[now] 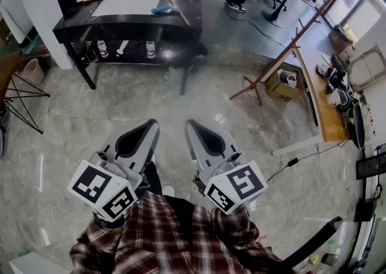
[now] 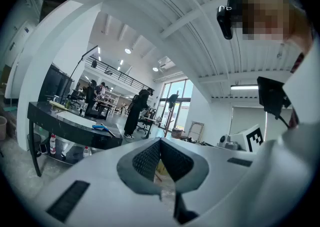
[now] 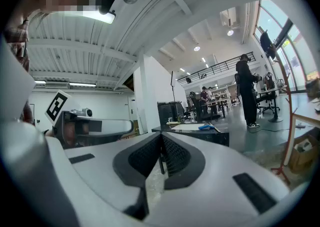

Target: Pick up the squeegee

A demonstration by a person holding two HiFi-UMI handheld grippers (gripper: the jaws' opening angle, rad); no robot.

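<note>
So, nothing's grabbed yet: left gripper [image 1: 154, 123] and right gripper [image 1: 189, 123] both sit low in the frame, jaws pinched together on nothing. The squeegee [image 1: 163, 9] lies on the table [image 1: 120, 25], top centre, well away. Next I guess I walk over, open one up and line up on its handle. Gripper views show the table side-on; only the head view shows its top.

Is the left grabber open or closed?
Shut. In its own view, the left gripper has its jaws meeting at the tips, with nothing between them.
</note>
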